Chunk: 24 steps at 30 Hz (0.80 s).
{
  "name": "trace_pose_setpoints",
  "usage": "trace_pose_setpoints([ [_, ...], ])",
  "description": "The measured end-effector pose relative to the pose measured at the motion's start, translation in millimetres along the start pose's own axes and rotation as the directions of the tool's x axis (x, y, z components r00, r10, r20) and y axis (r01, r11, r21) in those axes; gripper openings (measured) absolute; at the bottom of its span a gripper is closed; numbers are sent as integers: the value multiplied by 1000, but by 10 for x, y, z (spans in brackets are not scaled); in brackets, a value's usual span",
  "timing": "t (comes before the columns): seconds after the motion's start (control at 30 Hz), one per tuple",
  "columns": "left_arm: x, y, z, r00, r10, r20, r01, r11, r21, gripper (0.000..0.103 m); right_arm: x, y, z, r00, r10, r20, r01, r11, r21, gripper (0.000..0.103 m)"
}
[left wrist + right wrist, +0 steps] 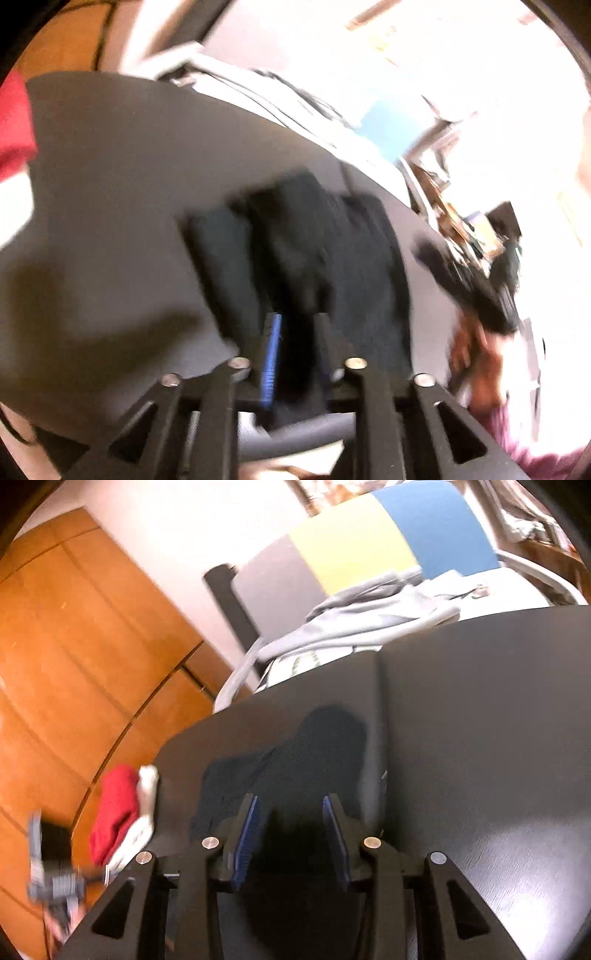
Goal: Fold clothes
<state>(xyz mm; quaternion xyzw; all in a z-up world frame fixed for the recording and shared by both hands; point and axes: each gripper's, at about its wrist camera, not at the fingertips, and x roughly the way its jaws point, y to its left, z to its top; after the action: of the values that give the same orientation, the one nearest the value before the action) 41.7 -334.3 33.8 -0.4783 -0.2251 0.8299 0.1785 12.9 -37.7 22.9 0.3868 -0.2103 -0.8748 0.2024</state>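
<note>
Left wrist view: left gripper (pixel 295 325), tilted and blurred, is clenched on the dark cloth (pixel 314 251), which spreads toward 12 o'clock over the desk (pixel 129 184). Right wrist view: right gripper (pixel 291 812) hangs released over the cloth (pixel 295 753); a red garment (pixel 114 812) lies at 9 o'clock, on the desk (pixel 480 720) edge.

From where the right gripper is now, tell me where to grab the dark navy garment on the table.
Take the dark navy garment by its near edge, straight ahead of the open right gripper. It lies flat on the black table, so slide one finger under.
</note>
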Motion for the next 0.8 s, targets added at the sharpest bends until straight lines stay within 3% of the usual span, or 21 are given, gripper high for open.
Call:
trace_pose_setpoints([
  [0.03,25,26,143,1000,9,0,-9,1000,0,43,18,46,-65,1000,-15,-15,15,1000,-22,36],
  [0.1,258,-21,379,999,20,-44,-20,1000,3,52,43,110,-172,999,-33,-34,30,998,-61,36],
  [0.2,688,-102,600,990,51,-131,-51,999,7,53,80,195,-295,998,-27,-60,20,993,-114,37],
  [0.3,1045,-199,674,977,109,-184,-105,994,33,70,91,237,-380,996,-46,-77,32,984,-174,37],
  [0.4,1222,-236,653,967,152,-206,-146,988,47,71,70,223,-468,994,-70,-84,48,970,-238,38],
  [0.47,1251,-308,604,972,158,-172,-150,987,64,58,86,262,-541,993,-86,-86,58,956,-288,39],
  [0.5,1264,-352,583,973,166,-158,-156,985,79,41,92,287,-579,992,-93,-85,63,948,-311,42],
  [0.6,1187,-526,566,975,192,-115,-171,971,167,19,92,373,-654,989,-127,-73,90,922,-376,42],
  [0.73,554,-674,613,997,80,-25,-71,968,240,16,-101,451,-596,997,-80,-23,67,937,-342,41],
  [0.8,196,-696,602,998,52,35,-59,960,274,16,-184,511,-601,999,-51,-1,48,938,-343,41],
])
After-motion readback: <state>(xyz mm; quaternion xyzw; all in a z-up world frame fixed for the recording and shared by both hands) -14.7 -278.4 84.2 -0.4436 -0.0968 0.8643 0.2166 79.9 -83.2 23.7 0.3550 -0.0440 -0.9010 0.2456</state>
